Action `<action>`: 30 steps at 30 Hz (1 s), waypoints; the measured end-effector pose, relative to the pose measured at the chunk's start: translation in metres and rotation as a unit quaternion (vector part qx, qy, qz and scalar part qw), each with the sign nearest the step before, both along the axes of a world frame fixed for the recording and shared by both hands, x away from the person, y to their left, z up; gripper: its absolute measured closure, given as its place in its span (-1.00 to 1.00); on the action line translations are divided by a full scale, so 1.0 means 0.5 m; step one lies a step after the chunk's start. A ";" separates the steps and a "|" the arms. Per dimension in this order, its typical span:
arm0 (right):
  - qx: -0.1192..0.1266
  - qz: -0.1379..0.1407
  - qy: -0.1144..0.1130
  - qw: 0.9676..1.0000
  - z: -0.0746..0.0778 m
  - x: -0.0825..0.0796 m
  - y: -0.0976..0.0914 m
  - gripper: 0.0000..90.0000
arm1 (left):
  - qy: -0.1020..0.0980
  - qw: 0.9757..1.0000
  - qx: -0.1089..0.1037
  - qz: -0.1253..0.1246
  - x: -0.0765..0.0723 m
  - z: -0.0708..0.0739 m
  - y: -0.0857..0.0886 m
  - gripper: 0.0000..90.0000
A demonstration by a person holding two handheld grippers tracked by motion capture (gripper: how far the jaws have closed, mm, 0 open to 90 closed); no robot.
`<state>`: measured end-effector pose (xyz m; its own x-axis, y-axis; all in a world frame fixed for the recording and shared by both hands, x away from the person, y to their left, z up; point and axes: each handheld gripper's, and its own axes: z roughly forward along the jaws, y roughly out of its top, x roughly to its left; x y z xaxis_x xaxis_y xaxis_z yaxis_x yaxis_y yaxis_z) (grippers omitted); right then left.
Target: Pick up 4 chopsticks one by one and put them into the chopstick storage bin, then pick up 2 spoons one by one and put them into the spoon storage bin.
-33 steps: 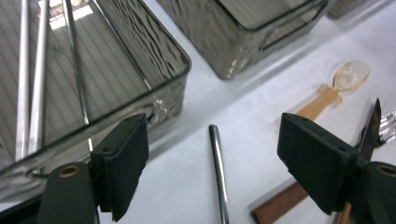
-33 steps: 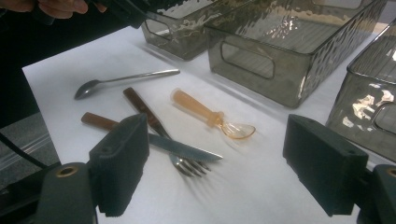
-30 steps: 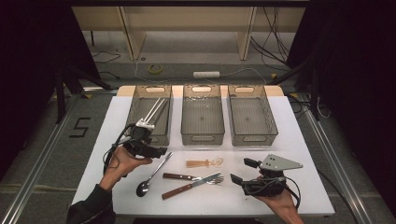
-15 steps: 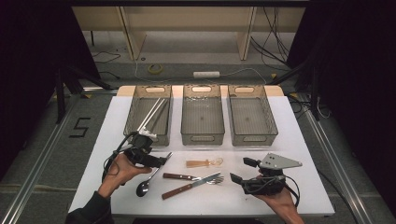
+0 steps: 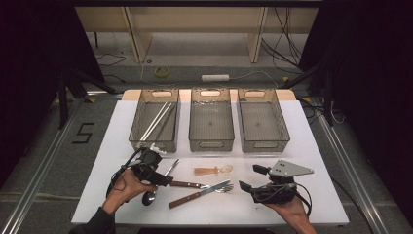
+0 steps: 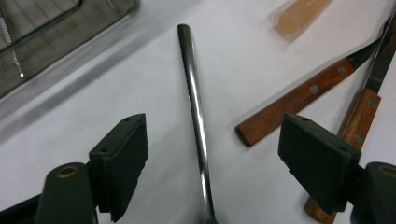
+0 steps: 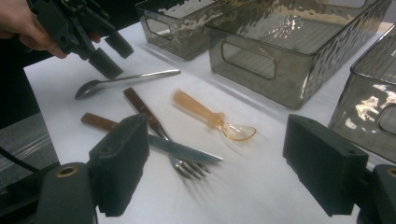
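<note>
Left gripper (image 5: 168, 181) is spread wide and parked right over the metal spoon (image 6: 196, 121), nothing pinched yet. In the left gripper view the spoon's handle runs straight up the gap between the two pads, so its long axis sits square across the closing direction. That's the bit that matters: squeeze and drop a touch and the pads should land on either side of the handle, I'd guess. It looks slightly nearer the left pad than the right, but it's inside the gap either way.

From the high view the spoon lies on the white table (image 5: 311, 146) at the left front, bowl toward the person and handle tip pointing up toward the trays. The left hand is clearly the nearer one; the right gripper (image 7: 210, 172) hangs well off to the right, jaws wide too, holding nothing.

Going outward: just right of the spoon are two wooden-handled pieces, a fork (image 7: 159, 133) and a knife (image 7: 154, 142), crossed over each other. Beyond them there's a little translucent amber plastic spoon (image 7: 212, 119). Further back are three smoky clear trays in a row; the left tray (image 5: 141, 139) has a pair of chopsticks (image 5: 158, 121) in it.

Writing: the only thing I can read is a "5" marked on the floor (image 5: 84, 132) left of the table. No brands visible on the cutlery.
</note>
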<state>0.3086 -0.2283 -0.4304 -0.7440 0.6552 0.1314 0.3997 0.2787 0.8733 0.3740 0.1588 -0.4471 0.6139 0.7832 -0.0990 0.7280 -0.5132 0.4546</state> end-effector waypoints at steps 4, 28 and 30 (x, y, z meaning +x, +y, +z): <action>-0.001 0.000 -0.001 1.000 0.000 -0.001 -0.001 -0.47 | 0.005 1.000 0.011 -0.003 -0.003 -0.005 -0.001 -0.45; -0.005 0.003 -0.001 1.000 -0.001 -0.002 0.004 -0.47 | 0.022 0.998 0.052 0.001 -0.025 -0.029 -0.003 0.33; -0.007 0.003 -0.001 1.000 -0.001 -0.002 0.006 -0.47 | 0.024 0.998 0.056 0.003 -0.026 -0.032 0.000 0.40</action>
<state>0.3074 -0.2252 -0.4311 -0.7478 0.6529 0.1205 0.3967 0.2938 0.8697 0.3612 0.1589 -0.4628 0.6058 0.7947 -0.0391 0.7506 -0.5544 0.3595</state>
